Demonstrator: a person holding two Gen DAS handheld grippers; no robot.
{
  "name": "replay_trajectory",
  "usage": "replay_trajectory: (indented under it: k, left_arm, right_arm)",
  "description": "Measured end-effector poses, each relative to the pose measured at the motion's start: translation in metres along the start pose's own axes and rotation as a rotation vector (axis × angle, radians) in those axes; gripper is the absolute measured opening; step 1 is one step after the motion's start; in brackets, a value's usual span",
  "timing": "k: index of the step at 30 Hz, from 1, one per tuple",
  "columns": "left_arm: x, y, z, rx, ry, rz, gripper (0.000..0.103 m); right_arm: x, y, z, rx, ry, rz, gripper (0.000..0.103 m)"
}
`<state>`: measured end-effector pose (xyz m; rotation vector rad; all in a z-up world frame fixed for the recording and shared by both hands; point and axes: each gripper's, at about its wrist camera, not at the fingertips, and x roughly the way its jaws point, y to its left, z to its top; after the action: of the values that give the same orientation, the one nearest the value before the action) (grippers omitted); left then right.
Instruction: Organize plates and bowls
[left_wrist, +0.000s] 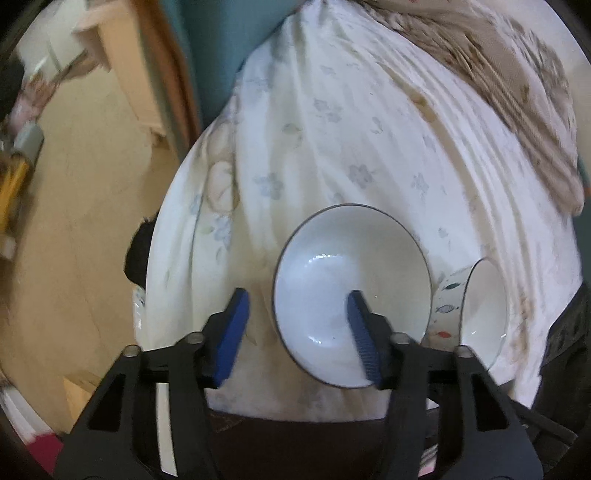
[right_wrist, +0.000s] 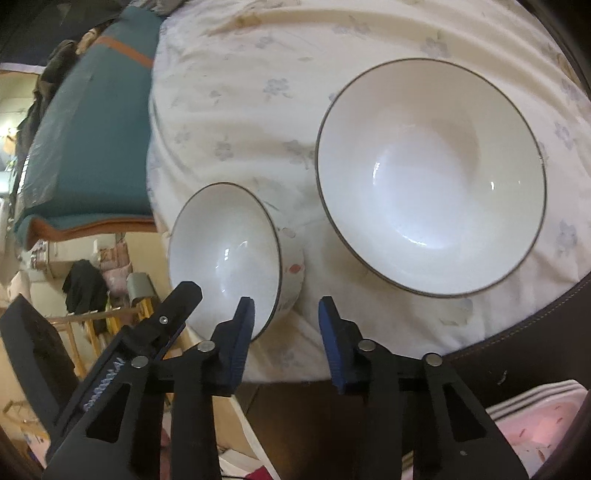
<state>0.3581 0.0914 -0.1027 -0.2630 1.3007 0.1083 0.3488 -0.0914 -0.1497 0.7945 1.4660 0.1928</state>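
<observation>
1. On the cloth-covered table (right_wrist: 236, 110), draped in a cream sheet with faint blue flowers, we are looking at two empty bowls sitting near the front edge.
2. We are seeing a large white ceramic bowl with a thin dark rim (right_wrist: 432, 177), upright and holding nothing, and a smaller white bowl with painted leaf marks on its outside (right_wrist: 225, 254), also holding nothing.
3. We are reading the smaller bowl as close beside the large one; whether the two are touching we cannot tell.
4. We are holding the left tool (left_wrist: 297, 334) wide apart and gripping nothing. Its right pad is lying over the large bowl (left_wrist: 351, 291) in the left wrist view, its left pad outside the rim, so the near rim appears to be between the pads.
5. We are holding the right tool (right_wrist: 286, 338) parted and gripping nothing, hovering at the table edge. The small bowl is lying just ahead and to its left, the large bowl ahead and to its right.
6. We are judging that the coming move turns on this pairing: left tool nearest the large bowl's rim, right tool nearest the small bowl, likely for nesting small into large.
</observation>
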Motion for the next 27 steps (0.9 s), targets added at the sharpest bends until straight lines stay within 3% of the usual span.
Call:
replay_trajectory:
  k: [5, 7, 10, 13, 18, 27]
  left_arm:
    - [0.016, 0.005, 0.002, -0.049, 0.067, -0.021, 0.042]
    - [0.018, 0.002, -0.001, -0.008, 0.064, 0.019, 0.024]
    - [0.021, 0.001, -0.004, 0.019, 0.079, 0.038, 0.009]
    - [0.021, 0.003, -0.007, 0.010, 0.086, 0.034, 0.009]
    - [0.014, 0.003, -0.015, 0.052, 0.085, 0.058, 0.009]
    - [-0.020, 0.007, -0.026, 0.043, 0.059, 0.021, 0.008]
  right_arm:
    - [0.012, 0.005, 0.004, -0.031, 0.003, -0.067, 0.027]
    - [0.016, 0.007, 0.005, -0.044, -0.001, -0.107, 0.027]
    - [0.023, 0.009, 0.005, -0.064, -0.002, -0.147, 0.024]
    - [0.028, 0.013, 0.004, -0.086, 0.002, -0.168, 0.012]
    - [0.021, 0.015, -0.003, -0.137, -0.038, -0.172, 0.011]
    - [0.007, 0.019, -0.027, -0.171, -0.042, -0.162, 0.011]
